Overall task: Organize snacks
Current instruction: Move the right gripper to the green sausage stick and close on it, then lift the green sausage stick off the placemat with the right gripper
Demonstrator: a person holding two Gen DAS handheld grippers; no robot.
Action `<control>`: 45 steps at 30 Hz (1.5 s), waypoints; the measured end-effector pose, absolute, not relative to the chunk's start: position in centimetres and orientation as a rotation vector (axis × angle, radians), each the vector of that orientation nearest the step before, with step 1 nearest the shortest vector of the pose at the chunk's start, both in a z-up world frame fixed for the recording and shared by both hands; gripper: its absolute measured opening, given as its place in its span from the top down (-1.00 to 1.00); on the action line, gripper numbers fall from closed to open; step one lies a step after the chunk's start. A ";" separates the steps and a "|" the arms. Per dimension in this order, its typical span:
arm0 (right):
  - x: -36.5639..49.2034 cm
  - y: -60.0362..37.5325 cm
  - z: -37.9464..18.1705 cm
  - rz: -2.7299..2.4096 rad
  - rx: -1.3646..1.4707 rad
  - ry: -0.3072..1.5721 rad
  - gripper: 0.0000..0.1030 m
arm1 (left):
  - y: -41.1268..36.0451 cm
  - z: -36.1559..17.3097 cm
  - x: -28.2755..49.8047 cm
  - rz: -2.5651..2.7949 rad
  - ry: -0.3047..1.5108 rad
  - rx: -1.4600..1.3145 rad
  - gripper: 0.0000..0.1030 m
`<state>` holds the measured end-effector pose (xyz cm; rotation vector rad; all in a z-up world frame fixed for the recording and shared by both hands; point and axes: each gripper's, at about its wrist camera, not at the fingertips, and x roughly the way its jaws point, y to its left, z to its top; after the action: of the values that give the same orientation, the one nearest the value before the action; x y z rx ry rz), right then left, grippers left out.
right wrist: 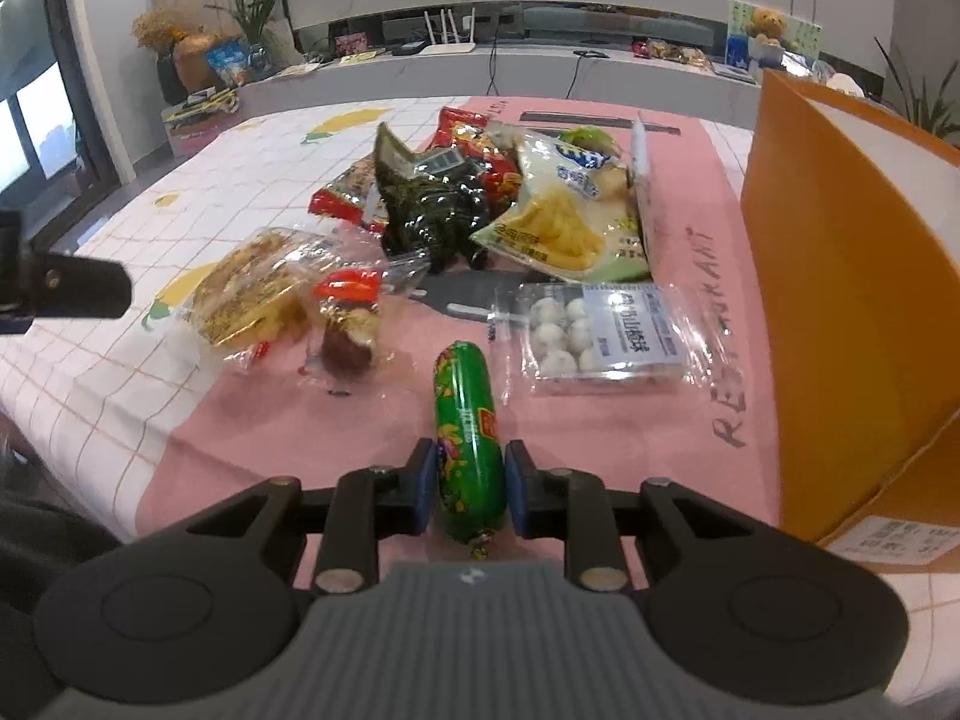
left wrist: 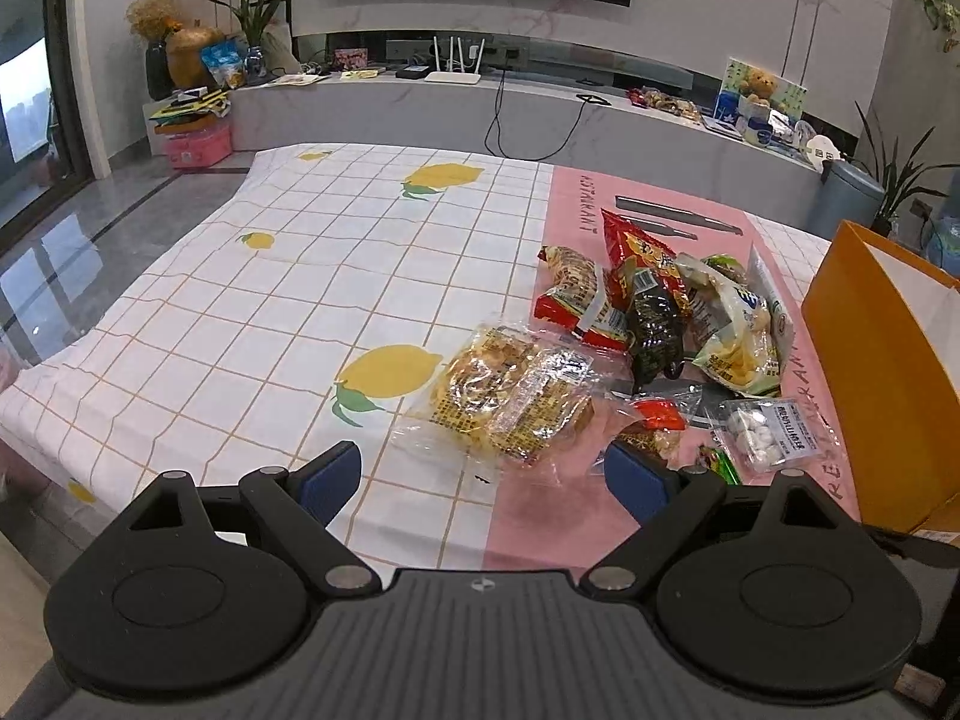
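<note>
Blue pads of the right gripper (right wrist: 467, 489) clamp the green sausage (right wrist: 467, 438) near its tail end, low over the pink cloth (right wrist: 600, 438). Slick and firm, it looks apt to pivot; mid-length seems safer. Left gripper (left wrist: 483, 477) gapes empty.

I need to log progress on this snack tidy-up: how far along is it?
Done: nothing visibly sorted yet; the orange box shows no snacks, though its inside is hidden. In hand: the right gripper is shut on the green sausage. The left gripper is open, holding nothing. Left: the snack pile, the white-ball pack and the yellow packets lie on the table.
</note>
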<state>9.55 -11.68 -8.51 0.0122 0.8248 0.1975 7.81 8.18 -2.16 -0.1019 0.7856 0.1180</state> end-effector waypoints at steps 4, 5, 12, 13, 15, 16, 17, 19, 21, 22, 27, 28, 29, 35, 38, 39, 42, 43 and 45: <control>9.8 -11.3 -8.8 0.203 -0.003 0.791 0.37 | 8.0 -2.2 7.7 0.118 0.785 -0.089 -1.00; 9.8 -11.1 -9.0 0.206 -0.005 0.781 0.31 | 8.0 -2.2 7.7 0.116 0.787 -0.093 -1.00; 9.5 -10.7 -8.8 0.151 -0.025 0.790 0.20 | 8.0 -2.3 7.7 0.112 0.790 -0.090 -1.00; 9.3 -10.9 -8.6 0.148 -0.009 0.804 0.20 | 8.0 -2.3 7.8 0.114 0.792 -0.084 -1.00; 9.1 -11.5 -8.4 0.145 0.033 0.829 0.20 | 7.9 -2.3 7.8 0.119 0.797 -0.077 -1.00; 9.1 -11.9 -8.3 0.138 0.059 0.842 0.16 | 7.9 -2.4 7.8 0.122 0.800 -0.075 -1.00; 9.1 -12.2 -8.2 0.136 0.085 0.854 0.02 | 7.9 -2.4 7.9 0.128 0.803 -0.073 -1.00; 9.1 -12.3 -8.2 0.140 0.104 0.870 -0.21 | 7.8 -2.5 7.8 0.141 0.802 -0.061 -1.00; 9.2 -11.9 -8.3 0.143 0.090 0.870 -0.33 | 7.6 -2.6 7.8 0.145 0.800 -0.045 -1.00; 9.3 -11.6 -8.4 0.145 0.071 0.864 -0.38 | 7.5 -2.6 7.8 0.144 0.801 -0.042 -1.00; 9.8 -10.1 -9.3 0.142 -0.023 0.788 -0.41 | 7.2 -2.9 7.9 0.143 0.815 -0.032 -1.00; 9.9 -9.9 -9.5 0.137 -0.034 0.770 -0.41 | 7.2 -3.0 7.9 0.143 0.817 -0.031 -1.00; 9.9 -9.8 -9.6 0.134 -0.043 0.755 -0.40 | 7.1 -3.0 7.9 0.143 0.819 -0.028 -1.00; 9.8 -10.1 -9.4 0.114 -0.058 0.713 0.49 | 7.0 -3.2 8.0 0.147 0.824 -0.021 -1.00; 9.7 -11.1 -9.2 0.114 -0.011 0.718 0.57 | 7.0 -3.2 7.9 0.147 0.825 -0.021 -1.00; 9.6 -11.6 -9.0 0.135 0.016 0.713 0.57 | 7.1 -3.2 7.9 0.146 0.826 -0.021 -1.00; 9.3 -13.2 -8.1 0.168 0.118 0.705 0.58 | 7.1 -3.2 7.9 0.146 0.825 -0.021 -1.00; 9.2 -13.6 -7.7 0.173 0.143 0.701 0.58 | 7.1 -3.2 7.9 0.145 0.823 -0.023 -1.00; 9.1 -14.5 -6.9 0.176 0.190 0.693 0.58 | 7.2 -3.1 7.9 0.143 0.820 -0.029 -1.00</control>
<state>9.07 -14.51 -6.87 0.1896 0.6930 0.1764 7.89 7.25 -3.10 -0.0289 0.8200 0.1431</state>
